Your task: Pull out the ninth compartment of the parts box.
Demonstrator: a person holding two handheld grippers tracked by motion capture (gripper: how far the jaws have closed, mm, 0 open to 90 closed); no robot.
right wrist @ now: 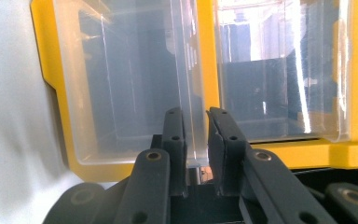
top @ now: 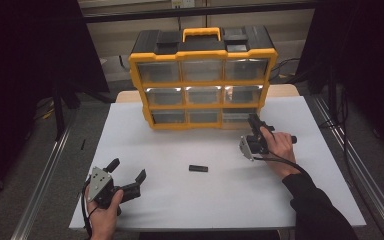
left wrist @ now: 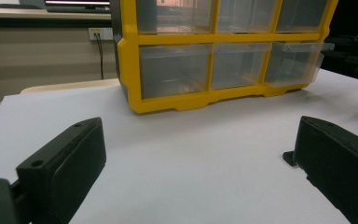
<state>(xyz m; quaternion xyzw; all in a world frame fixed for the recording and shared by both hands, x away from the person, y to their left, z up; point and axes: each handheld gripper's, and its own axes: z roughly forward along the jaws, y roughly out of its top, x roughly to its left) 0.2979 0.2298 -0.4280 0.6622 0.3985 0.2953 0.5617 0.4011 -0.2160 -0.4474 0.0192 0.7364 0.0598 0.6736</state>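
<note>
Yellow-and-black plastic organiser cabinet with clear drawers (top: 202, 80) stands at the far middle of the white surface (top: 180, 150). Right gripper (top: 254, 131) is at the cabinet's bottom-right clear plastic drawer (left wrist: 294, 63), which sits pulled partly out of its bay; its jaws are nearly together, clamped on the drawer's thin front lip (right wrist: 196, 140), seen close in the right gripper view (right wrist: 196, 149). Left gripper (top: 128, 176) rests near the front-left of the surface, well apart from the cabinet, jaws wide apart with nothing between them (left wrist: 191, 186). A small flat black rectangular piece (top: 198, 168) lies on the surface in front of the cabinet, between the two grippers. Risks, as judged: the lip is thin and slick, so a pull off-axis could let the jaws slip off; a crooked pull could bind the drawer in its bay; with the left gripper idle, nothing braces the cabinet, so a hard tug could drag or tip it forward; pulled too far, the drawer may drop out.
</note>
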